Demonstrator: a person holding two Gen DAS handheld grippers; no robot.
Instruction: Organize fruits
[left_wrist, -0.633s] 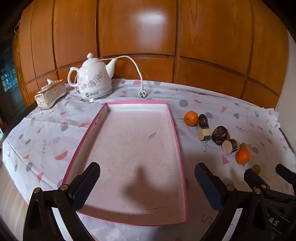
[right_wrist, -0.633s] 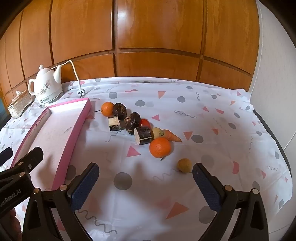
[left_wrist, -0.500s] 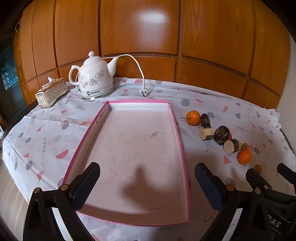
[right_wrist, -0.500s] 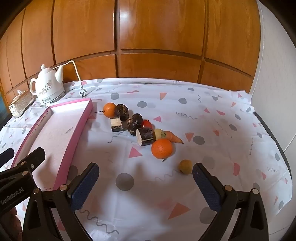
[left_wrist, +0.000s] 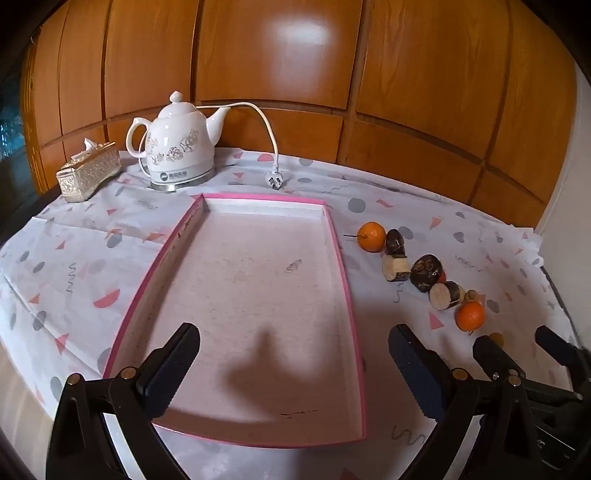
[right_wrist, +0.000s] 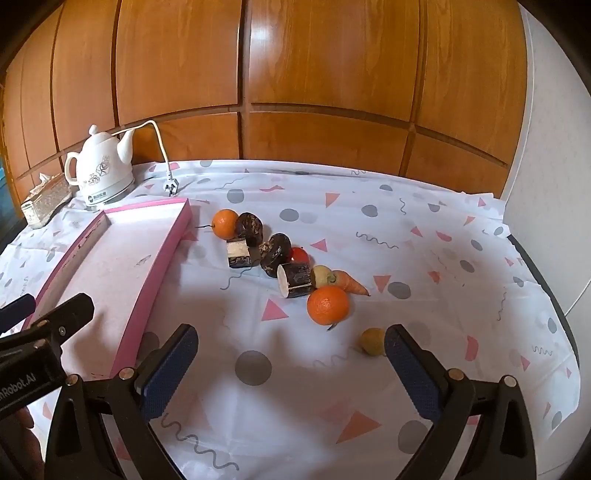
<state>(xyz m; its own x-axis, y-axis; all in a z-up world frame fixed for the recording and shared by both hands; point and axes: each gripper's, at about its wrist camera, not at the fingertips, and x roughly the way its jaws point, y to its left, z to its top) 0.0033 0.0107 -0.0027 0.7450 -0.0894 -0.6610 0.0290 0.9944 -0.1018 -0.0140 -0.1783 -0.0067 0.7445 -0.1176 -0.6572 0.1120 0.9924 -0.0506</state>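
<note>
step: first pick | right gripper (right_wrist: 290, 363) jaws wide apart, empty | left gripper (left_wrist: 293, 363) same, over pink tray (left_wrist: 347, 295) | near orange (right_wrist: 328, 305) on tablecloth, right of tray, touching log piece (right_wrist: 295, 280) | advice: straddle orange, clear small yellow fruit (right_wrist: 373, 341), close gently

Both fisheye views are bright and evenly lit, sharp at centre. Glare glints on the wood panelling (left_wrist: 299, 33) near 12 o'clock in the left view, fainter in the right. A soft dark shadow lies on the tray (left_wrist: 258, 280) toward 6 o'clock. Straight lines bow strongly near the rims, and black vignetting fills the corners.
</note>
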